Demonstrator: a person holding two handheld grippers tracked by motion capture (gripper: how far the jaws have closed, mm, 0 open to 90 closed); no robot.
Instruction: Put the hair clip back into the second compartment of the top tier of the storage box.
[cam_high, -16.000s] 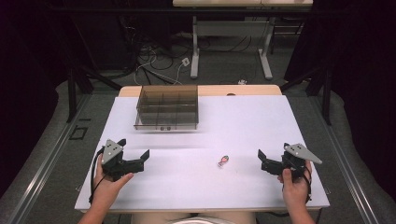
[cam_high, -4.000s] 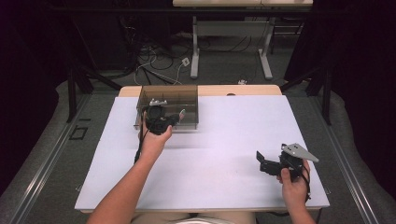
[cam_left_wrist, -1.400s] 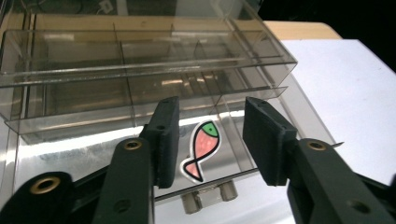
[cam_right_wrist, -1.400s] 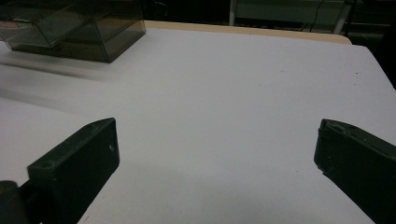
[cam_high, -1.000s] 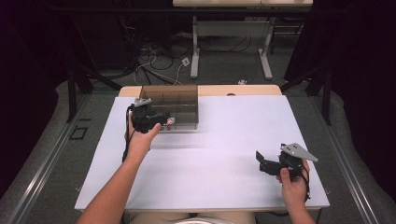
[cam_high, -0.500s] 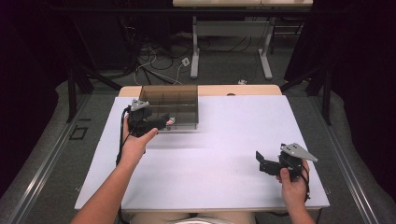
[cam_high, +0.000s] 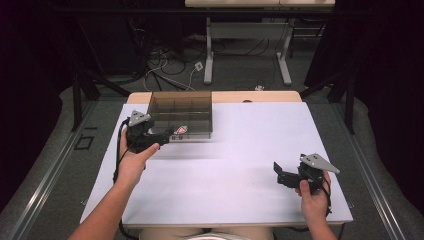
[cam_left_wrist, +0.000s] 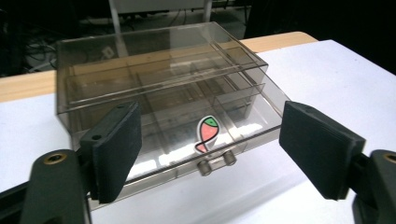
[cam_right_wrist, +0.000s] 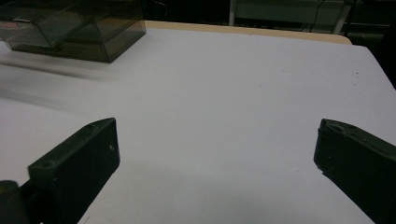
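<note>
Now clear smoky plastic box (cam_left_wrist: 159, 100) w/ glossy fish sticker (cam_left_wrist: 207, 133).

Lab, floor cables (cam_high: 167, 65), dark curtains (cam_high: 380, 60)

Dark room, grey floor (cam_high: 60, 150), cables (cam_high: 170, 70) under a desk (cam_high: 250, 30).

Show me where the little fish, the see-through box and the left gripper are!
fish (cam_left_wrist: 207, 134), left gripper view, its red body.
see-through box (cam_left_wrist: 140, 56), left gripper view, its top.
left gripper (cam_high: 161, 134), high view, between its open jaws.
</note>
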